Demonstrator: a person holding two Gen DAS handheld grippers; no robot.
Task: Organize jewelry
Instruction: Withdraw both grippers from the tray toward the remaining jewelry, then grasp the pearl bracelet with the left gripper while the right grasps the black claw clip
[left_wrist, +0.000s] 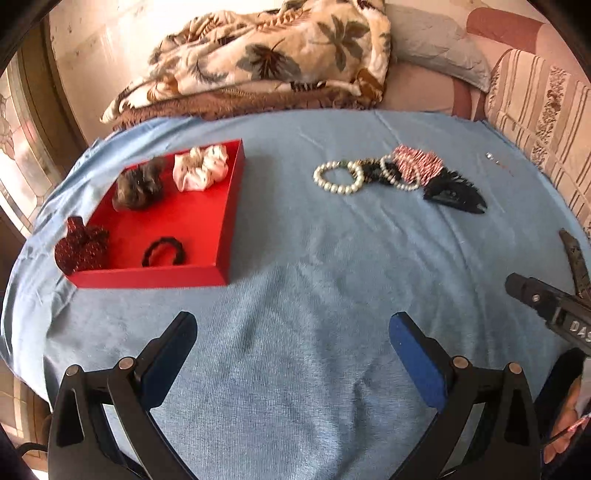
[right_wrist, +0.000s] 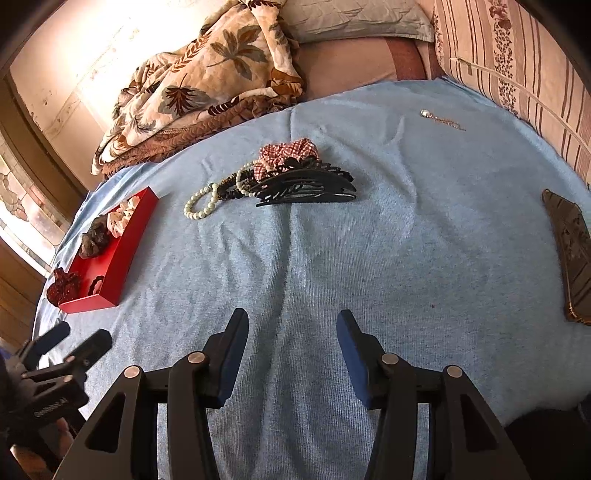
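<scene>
four scrunchies, two pearl bracelets, two black hair ties, one claw clip, one red tray

Left claw wide open; right claw half-open (both empty).

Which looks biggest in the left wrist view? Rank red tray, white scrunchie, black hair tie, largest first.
1. red tray
2. white scrunchie
3. black hair tie

The hair tie lies nearer the camera, so its gap to the scrunchie is unsure.
</scene>
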